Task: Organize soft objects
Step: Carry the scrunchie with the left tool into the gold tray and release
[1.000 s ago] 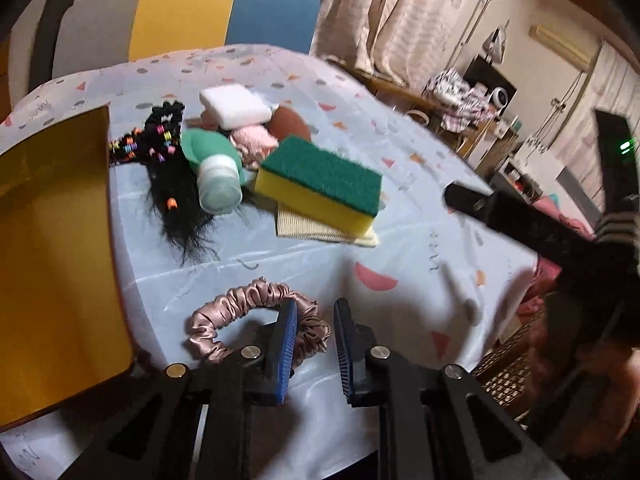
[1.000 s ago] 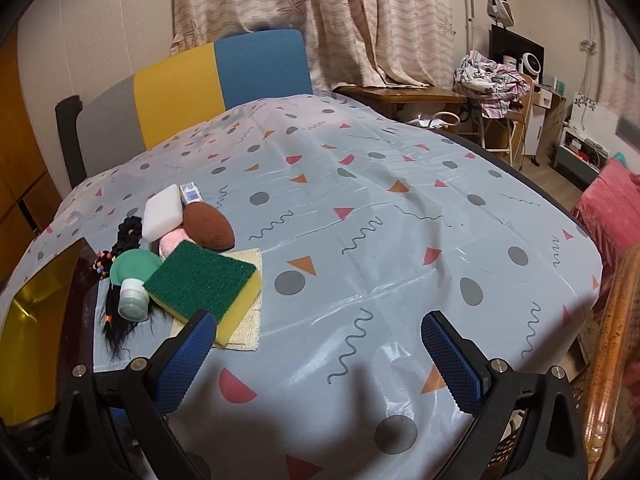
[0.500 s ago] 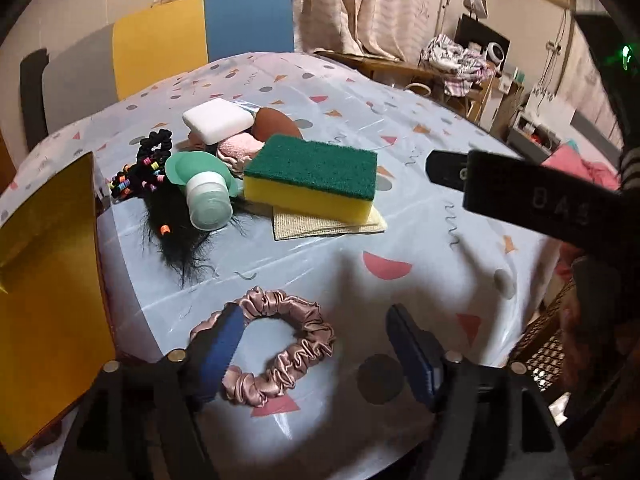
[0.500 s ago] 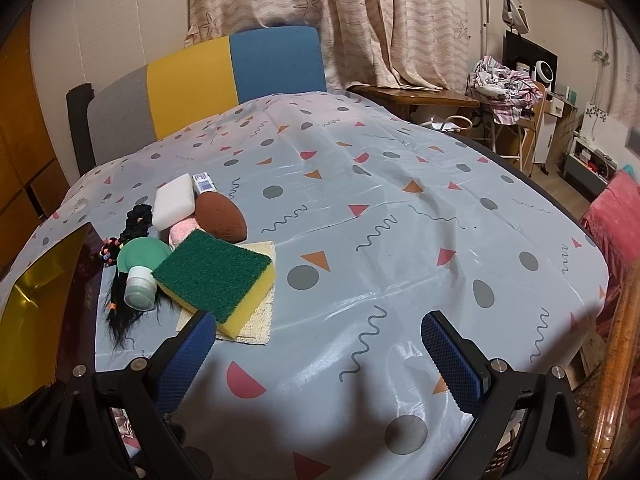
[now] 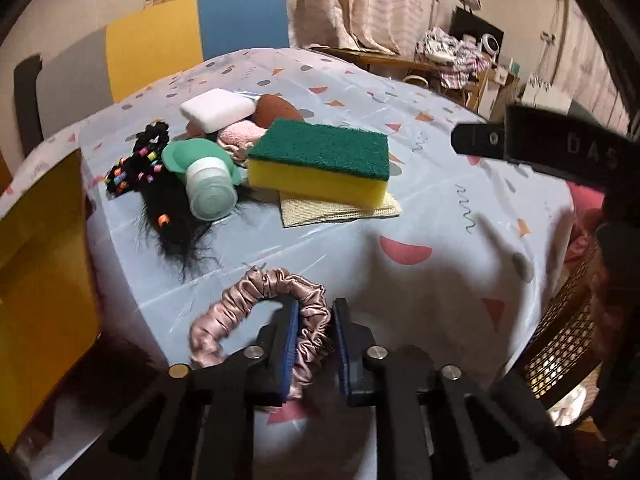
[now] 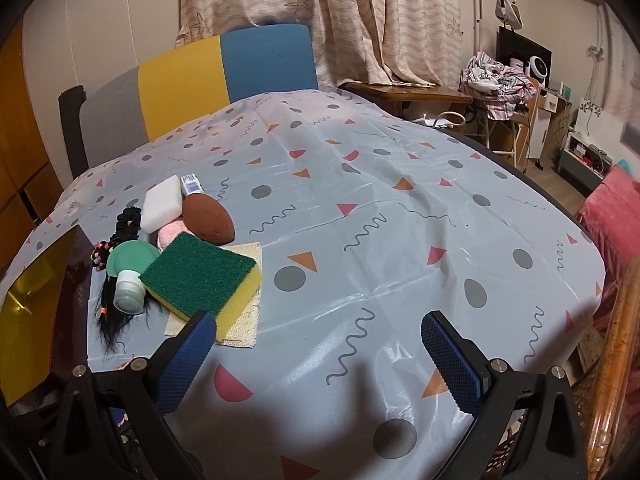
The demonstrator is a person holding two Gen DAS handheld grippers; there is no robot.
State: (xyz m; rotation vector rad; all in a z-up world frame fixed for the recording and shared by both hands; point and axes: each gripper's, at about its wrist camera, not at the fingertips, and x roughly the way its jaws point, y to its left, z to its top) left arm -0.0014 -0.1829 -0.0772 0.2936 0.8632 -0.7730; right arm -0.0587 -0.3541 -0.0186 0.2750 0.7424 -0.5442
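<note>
My left gripper [image 5: 315, 334] is shut on a pink satin scrunchie [image 5: 240, 304] that lies on the patterned tablecloth [image 5: 440, 216] at the near edge. Behind it is a pile: a green and yellow sponge [image 5: 324, 160] on a beige cloth [image 5: 340, 210], a green bottle [image 5: 208, 186], a black beaded hair piece [image 5: 160, 200], a white sponge [image 5: 218, 109], a brown puff [image 5: 278, 110] and a pink cloth [image 5: 240, 136]. My right gripper [image 6: 318, 356] is open and empty above the tablecloth [image 6: 380, 208], right of the same sponge [image 6: 200, 276].
A yellow box [image 5: 40, 260] stands at the table's left edge, also in the right wrist view [image 6: 32, 312]. A grey, yellow and blue chair back [image 6: 192, 80] is behind the table. A wicker chair [image 6: 612, 340] is at the right.
My left gripper opened wide half a second ago, then shut on the right side of the pink scrunchie. The right gripper stayed open and shifted slightly.
</note>
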